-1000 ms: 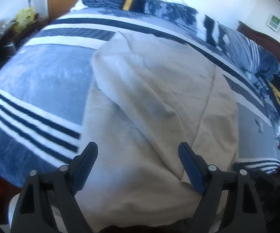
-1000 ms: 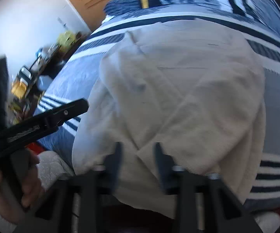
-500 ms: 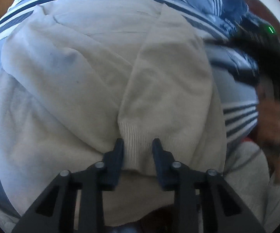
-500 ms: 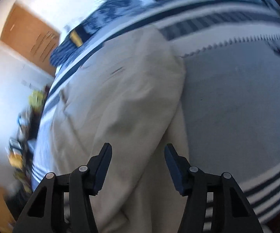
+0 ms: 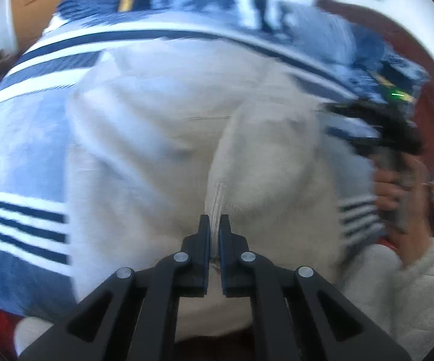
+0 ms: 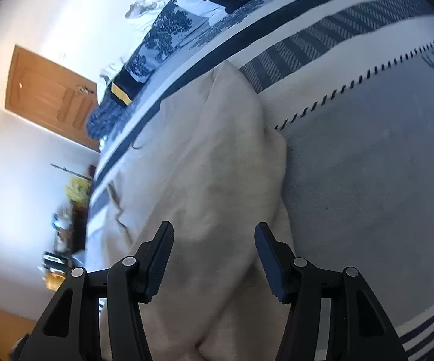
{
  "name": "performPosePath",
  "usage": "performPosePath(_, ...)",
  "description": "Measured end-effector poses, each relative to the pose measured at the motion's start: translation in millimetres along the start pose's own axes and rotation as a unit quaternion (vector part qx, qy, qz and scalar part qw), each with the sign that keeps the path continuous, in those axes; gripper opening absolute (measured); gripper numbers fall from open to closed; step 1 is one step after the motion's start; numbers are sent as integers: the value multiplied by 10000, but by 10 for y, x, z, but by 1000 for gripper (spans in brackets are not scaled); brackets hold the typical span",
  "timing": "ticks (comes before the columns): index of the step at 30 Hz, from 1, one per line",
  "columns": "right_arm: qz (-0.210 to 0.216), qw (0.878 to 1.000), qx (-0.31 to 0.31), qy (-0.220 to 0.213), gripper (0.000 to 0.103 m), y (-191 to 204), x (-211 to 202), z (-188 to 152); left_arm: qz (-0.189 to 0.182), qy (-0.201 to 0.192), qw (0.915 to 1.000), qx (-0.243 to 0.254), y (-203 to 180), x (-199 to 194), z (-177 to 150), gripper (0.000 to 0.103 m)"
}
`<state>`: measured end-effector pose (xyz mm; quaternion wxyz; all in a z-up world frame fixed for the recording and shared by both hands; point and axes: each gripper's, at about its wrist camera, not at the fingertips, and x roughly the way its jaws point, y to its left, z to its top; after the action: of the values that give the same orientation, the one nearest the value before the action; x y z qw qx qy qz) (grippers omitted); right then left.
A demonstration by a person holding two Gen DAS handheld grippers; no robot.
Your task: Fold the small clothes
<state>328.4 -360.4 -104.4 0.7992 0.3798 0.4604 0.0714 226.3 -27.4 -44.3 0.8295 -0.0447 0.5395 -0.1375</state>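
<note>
The left gripper (image 5: pixel 213 228) has just closed its jaws, clamped on the ribbed cuff of the cream knitted sweater (image 5: pixel 162 126), which lies across the blue-and-white striped bedspread (image 5: pixel 21 150). The right gripper (image 6: pixel 213 252) hovers over the sweater's edge, jaws apart and empty. The left view is motion-blurred; the sweater's near hem is cut off.

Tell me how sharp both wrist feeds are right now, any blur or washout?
Left wrist view: motion-smeared; the cream sweater and striped bedspread are soft, though the left gripper, pinching the sweater's ribbed cuff, stays crisp. Right wrist view: sharp on the sweater and right gripper, with the white wall overexposed. Both bend heavily at the edges.
</note>
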Motion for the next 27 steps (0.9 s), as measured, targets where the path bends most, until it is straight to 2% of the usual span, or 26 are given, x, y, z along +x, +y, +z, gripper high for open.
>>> performPosePath(2, 28, 9999, 102, -21, 61, -54, -1, 71, 83, 226, 9994, -268, 269, 142, 11, 5)
performPosePath(4, 39, 9997, 242, -49, 61, -118, 0, 163, 542, 168, 9983, -157, 379, 155, 7, 6)
performPosePath(6, 30, 9988, 480, 19, 61, -213, 71, 294, 1033, 208, 9941, -250, 495, 98, 76, 6)
performPosePath(8, 117, 9978, 639, 104, 61, -323, 182, 416, 1346, 181, 9899, -408, 495, 20, 172, 6)
performPosePath(9, 160, 9974, 689, 149, 61, -373, 224, 440, 1444, 140, 9889, -318, 439, -38, 264, 10)
performPosePath(10, 194, 9971, 717, 164, 61, -401, 260, 461, 1433, 35, 9895, -171, 351, -105, 371, 15)
performPosePath(11, 325, 9962, 794, 176, 59, -466, 315, 466, 1295, -114, 9915, -39, 228, -171, 499, 33)
performPosePath(12, 438, 9954, 834, 192, 58, -488, 351, 464, 1130, -233, 9933, 68, 76, -192, 665, 61)
performPosePath(13, 569, 9938, 924, 225, 56, -556, 410, 448, 967, -297, 9947, 204, -88, -165, 838, 73)
performPosePath(14, 562, 9932, 989, 245, 55, -595, 445, 449, 823, -347, 9953, 373, -257, -103, 1016, 78)
performPosePath(18, 892, 9866, 1298, 427, 47, -704, 626, 547, 285, -75, 9947, 983, -950, 581, 1866, 78)
performPosePath(21, 870, 9876, 1240, 407, 36, -677, 664, 561, 59, 180, 9932, 1147, -1384, 1170, 2427, 78)
performPosePath(22, 865, 9875, 1256, 387, 28, -692, 665, 549, 11, 307, 9925, 1186, -1533, 1384, 2600, 78)
performPosePath(23, 865, 9870, 1307, 366, 21, -721, 667, 540, 0, 440, 9922, 1170, -1689, 1590, 2729, 78)
performPosePath(25, 928, 9850, 1418, 314, 15, -774, 666, 526, 98, 766, 9913, 1069, -1870, 2008, 3013, 78)
performPosePath(27, 1029, 9827, 1509, 288, 13, -823, 680, 515, 367, 856, 9901, 1051, -2012, 2357, 3226, 78)
